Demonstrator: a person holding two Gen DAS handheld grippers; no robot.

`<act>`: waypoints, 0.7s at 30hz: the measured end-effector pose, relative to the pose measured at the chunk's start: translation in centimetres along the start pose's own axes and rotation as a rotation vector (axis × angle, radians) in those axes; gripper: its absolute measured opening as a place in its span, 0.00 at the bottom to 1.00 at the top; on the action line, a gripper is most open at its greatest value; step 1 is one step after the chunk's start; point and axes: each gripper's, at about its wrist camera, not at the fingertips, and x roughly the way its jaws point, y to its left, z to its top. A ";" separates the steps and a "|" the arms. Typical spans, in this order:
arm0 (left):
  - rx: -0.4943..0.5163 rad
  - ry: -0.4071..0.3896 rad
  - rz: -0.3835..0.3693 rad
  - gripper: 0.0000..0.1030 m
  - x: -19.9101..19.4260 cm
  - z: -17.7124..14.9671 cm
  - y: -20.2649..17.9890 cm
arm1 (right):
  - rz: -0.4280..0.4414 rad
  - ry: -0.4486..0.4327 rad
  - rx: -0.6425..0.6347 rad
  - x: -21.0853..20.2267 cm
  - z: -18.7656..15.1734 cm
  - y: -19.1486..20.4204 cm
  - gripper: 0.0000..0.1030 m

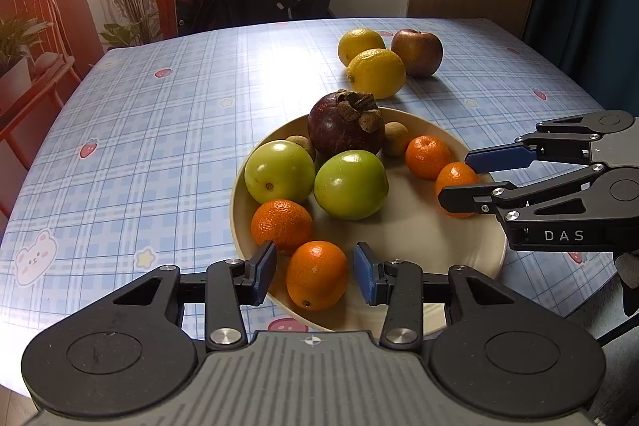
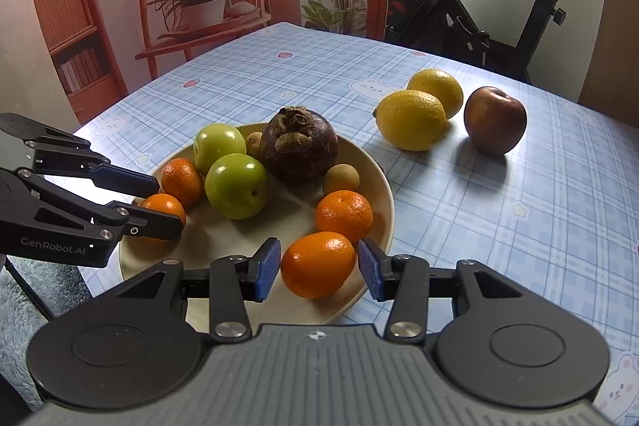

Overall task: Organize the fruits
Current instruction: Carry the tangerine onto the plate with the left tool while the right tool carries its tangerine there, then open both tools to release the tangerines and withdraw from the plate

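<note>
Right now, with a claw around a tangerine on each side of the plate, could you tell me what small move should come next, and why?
Probably back both claws off. The left claw and right claw each straddle a tangerine already lying on the plate, with gaps beside the pads. Two lemons and an apple remain on the table.

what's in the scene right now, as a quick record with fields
surface: table with checked cloth
on plate: four mandarins, two green fruits, mangosteen, two longans
off plate: two lemons, red apple
left gripper: open, straddling near-rim mandarin, gaps on both sides
right gripper: around second mandarin, pads very close, contact unclear
</note>
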 end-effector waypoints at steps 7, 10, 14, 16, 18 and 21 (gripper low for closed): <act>-0.089 -0.053 0.012 0.46 -0.9 -0.1 1.1 | -0.027 -0.019 -0.032 -0.3 -0.4 0.6 0.45; -0.135 -0.075 0.021 0.46 -1.3 -0.2 1.8 | -0.045 -0.027 -0.053 -0.3 -0.5 0.8 0.45; -0.154 -0.111 0.024 0.46 -1.7 -0.2 2.0 | -0.070 -0.023 -0.066 -0.3 -0.6 0.9 0.50; -0.156 -0.124 0.027 0.46 -1.9 -0.2 2.0 | -0.068 -0.025 -0.056 -0.3 -0.7 0.7 0.51; -0.165 -0.132 0.033 0.46 -1.9 -0.3 2.1 | -0.066 -0.024 -0.048 -0.3 -0.8 0.5 0.51; -0.188 -0.150 0.032 0.46 -2.1 -0.4 2.5 | -0.068 -0.023 -0.046 -0.4 -0.8 0.5 0.51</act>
